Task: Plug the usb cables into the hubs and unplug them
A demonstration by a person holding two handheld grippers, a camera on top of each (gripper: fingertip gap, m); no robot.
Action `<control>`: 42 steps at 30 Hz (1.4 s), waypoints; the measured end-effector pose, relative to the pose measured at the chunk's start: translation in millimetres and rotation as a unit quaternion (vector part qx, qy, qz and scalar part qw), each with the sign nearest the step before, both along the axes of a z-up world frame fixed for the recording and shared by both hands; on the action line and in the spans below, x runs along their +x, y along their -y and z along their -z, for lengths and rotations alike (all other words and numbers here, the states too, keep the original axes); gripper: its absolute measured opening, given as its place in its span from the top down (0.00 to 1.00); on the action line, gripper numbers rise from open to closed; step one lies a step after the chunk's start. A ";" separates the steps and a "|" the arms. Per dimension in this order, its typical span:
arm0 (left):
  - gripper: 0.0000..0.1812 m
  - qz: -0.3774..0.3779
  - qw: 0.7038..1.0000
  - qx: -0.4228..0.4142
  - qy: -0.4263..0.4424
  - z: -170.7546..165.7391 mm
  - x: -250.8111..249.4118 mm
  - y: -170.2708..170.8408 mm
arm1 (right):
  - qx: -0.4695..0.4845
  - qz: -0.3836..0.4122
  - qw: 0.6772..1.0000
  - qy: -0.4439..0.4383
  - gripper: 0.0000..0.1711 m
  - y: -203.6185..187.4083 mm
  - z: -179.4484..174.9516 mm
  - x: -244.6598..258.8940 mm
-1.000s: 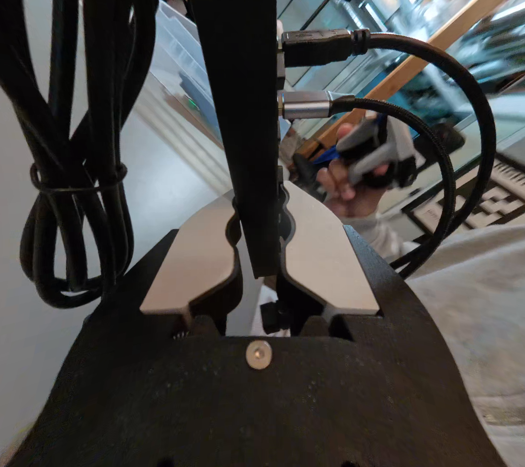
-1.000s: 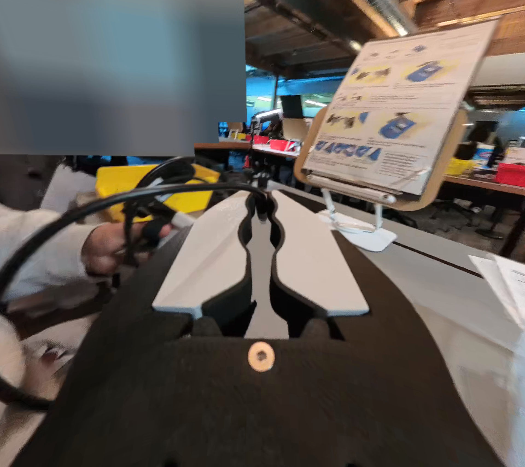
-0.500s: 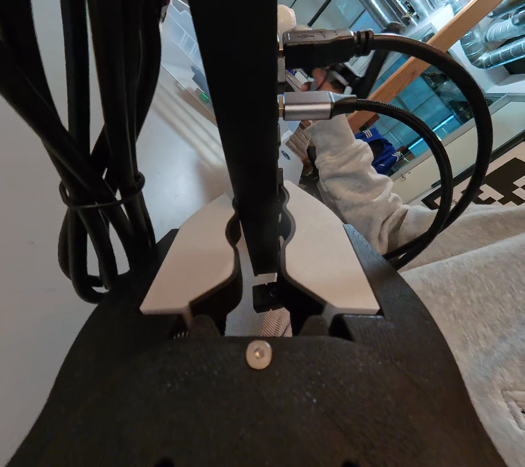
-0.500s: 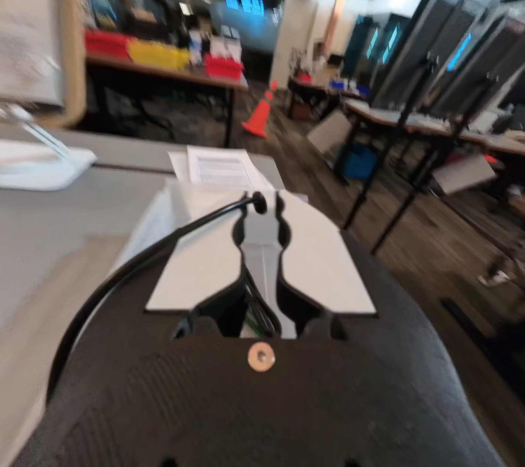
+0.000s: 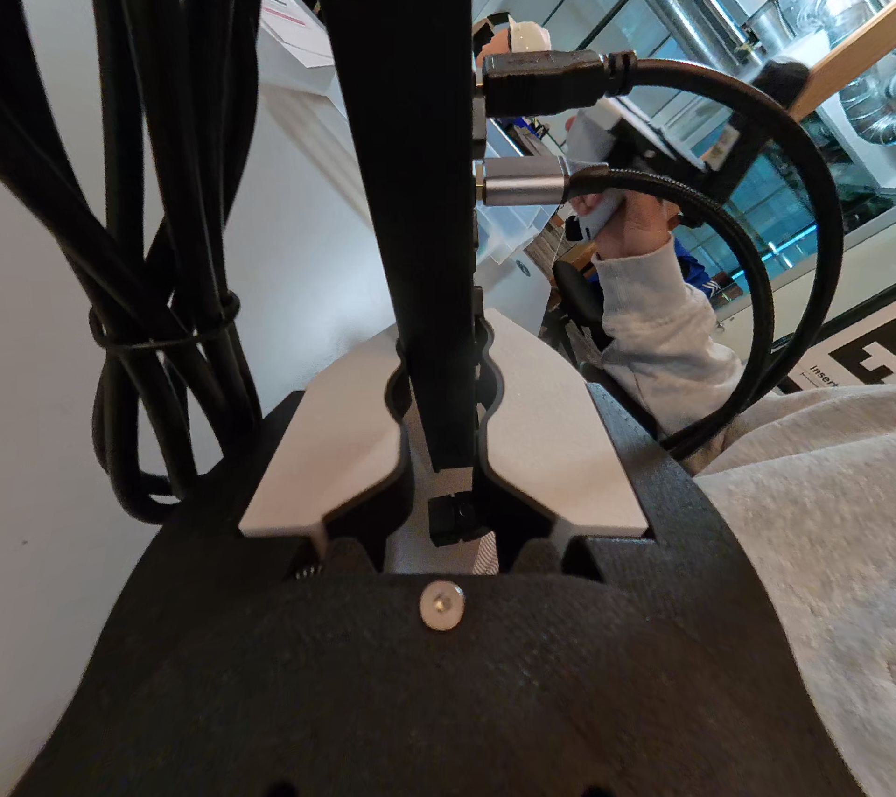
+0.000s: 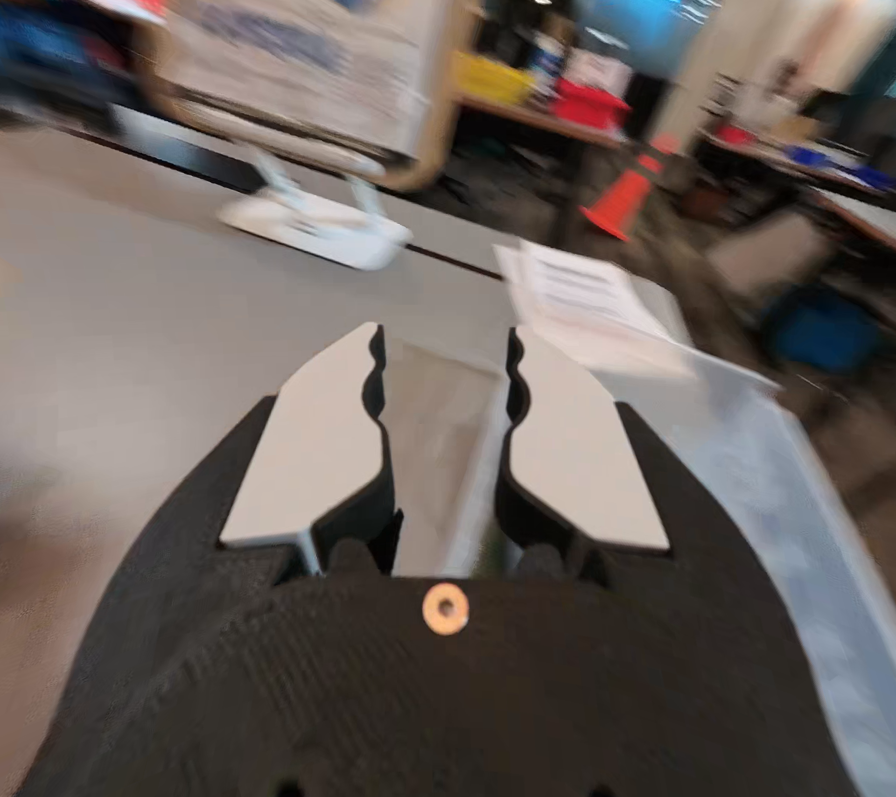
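Observation:
In the left wrist view my left gripper (image 5: 441, 337) is shut on a black USB hub (image 5: 402, 143) and holds it upright in the air. Two cables are plugged into the hub's right side: a black plug (image 5: 543, 83) above and a silver plug (image 5: 521, 187) with a braided cable below. A tied bundle of black cable (image 5: 160, 240) hangs at the left. In the right wrist view my right gripper (image 6: 443, 335) is open and empty above the grey table (image 6: 145, 313). The view is blurred by motion.
A document stand with a white base (image 6: 315, 226) stands on the table ahead of the right gripper. Sheets of paper (image 6: 582, 294) lie near the table's right edge. A person's hand and white sleeve (image 5: 649, 318) show behind the hub. An orange cone (image 6: 625, 197) stands on the floor.
My right gripper has opened and let go of the black cable it held; the cable is gone from its view. The right view has swung back left. The left gripper still holds the hub.

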State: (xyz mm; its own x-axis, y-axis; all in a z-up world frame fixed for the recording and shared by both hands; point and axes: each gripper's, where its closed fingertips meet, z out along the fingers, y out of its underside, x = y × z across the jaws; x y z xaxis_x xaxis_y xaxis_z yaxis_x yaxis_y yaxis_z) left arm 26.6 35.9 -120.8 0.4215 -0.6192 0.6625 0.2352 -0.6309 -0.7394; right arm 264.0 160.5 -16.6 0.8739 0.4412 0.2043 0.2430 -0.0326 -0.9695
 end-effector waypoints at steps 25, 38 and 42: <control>0.83 0.244 0.970 -0.011 -0.005 16.1 49.9 61.9 | 0.112 -0.396 0.902 0.133 0.93 158.8 71.0 -213.2; 0.86 0.197 0.973 -0.074 0.099 -6.2 47.0 48.5 | 0.081 -0.372 0.917 0.119 0.93 165.8 62.4 -219.8; 0.86 0.179 0.972 -0.102 0.111 -8.0 45.4 44.7 | 0.095 -0.352 0.922 0.130 0.93 162.8 61.1 -219.7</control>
State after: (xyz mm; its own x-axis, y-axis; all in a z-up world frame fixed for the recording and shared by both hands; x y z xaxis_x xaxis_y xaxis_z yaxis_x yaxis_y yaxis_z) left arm 71.9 -8.7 -112.7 0.0364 -0.5469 0.8364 0.1126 -0.8294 -0.5472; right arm 44.3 -2.3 -77.7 0.2949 0.8155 0.4980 0.3636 0.3862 -0.8477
